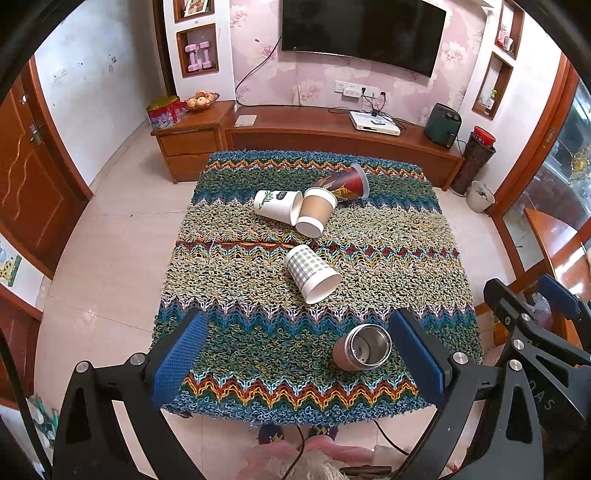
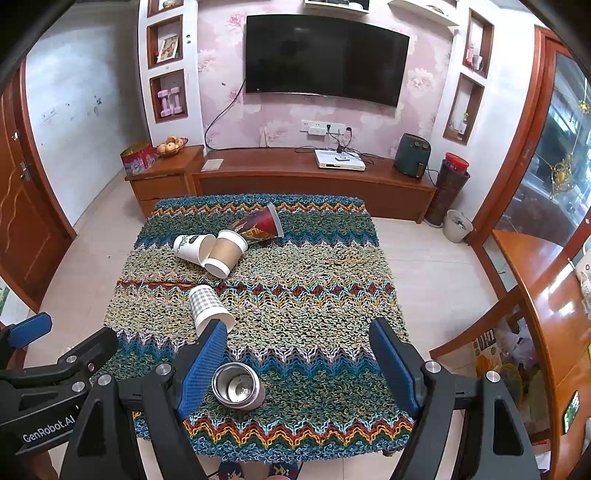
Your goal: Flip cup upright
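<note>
Several cups lie on their sides on a zigzag knitted cloth (image 1: 258, 332). A steel-lined mug (image 1: 361, 347) lies nearest, mouth toward me; it also shows in the right wrist view (image 2: 238, 384). A checked paper cup (image 1: 312, 273) (image 2: 208, 308) lies mid-table. A white leaf-print cup (image 1: 277, 206) (image 2: 194, 248), a brown paper cup (image 1: 316, 211) (image 2: 226, 253) and a red patterned cup (image 1: 343, 182) (image 2: 258, 223) lie farther back. My left gripper (image 1: 299, 354) and right gripper (image 2: 299, 363) hover open above the table's near edge, holding nothing.
The table stands on a tiled floor. A wooden TV cabinet (image 1: 332, 129) runs behind it under a wall TV (image 1: 362, 29). A white bin (image 1: 479, 197) and a tall dark jar (image 1: 476, 158) stand at the right. A wooden cabinet (image 2: 546, 295) is at the right.
</note>
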`<state>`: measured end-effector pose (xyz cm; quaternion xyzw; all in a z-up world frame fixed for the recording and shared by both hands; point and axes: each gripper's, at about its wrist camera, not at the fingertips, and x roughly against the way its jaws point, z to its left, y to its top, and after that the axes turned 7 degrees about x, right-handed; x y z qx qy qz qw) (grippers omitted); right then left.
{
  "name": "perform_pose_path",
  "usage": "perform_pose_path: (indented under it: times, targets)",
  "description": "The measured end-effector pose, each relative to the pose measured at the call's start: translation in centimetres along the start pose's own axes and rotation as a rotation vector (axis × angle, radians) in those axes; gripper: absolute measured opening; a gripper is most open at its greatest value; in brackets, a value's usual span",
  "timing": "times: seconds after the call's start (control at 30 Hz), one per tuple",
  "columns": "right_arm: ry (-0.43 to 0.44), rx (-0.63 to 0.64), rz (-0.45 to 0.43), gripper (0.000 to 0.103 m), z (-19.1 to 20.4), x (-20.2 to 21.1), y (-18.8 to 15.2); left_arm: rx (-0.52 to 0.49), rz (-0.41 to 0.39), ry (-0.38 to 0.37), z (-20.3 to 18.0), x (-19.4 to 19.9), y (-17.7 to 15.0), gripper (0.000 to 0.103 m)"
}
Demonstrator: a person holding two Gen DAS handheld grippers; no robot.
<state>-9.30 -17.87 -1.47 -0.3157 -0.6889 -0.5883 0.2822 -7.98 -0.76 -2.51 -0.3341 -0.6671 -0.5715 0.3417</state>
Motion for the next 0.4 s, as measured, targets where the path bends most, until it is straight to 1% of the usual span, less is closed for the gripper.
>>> perform_pose_path:
  times: [0.13, 0.4]
  targets:
    - [-0.001, 0.0, -0.001, 0.08, -0.02, 0.0, 0.0, 0.002, -0.007, 0.016, -0.08, 0.01, 0.06, 0.099]
    - [0.0, 0.002, 0.0, 0.08, -0.14, -0.06, 0.1, 0.001, 0.004, 0.031, -0.08, -0.26, 0.11, 0.099]
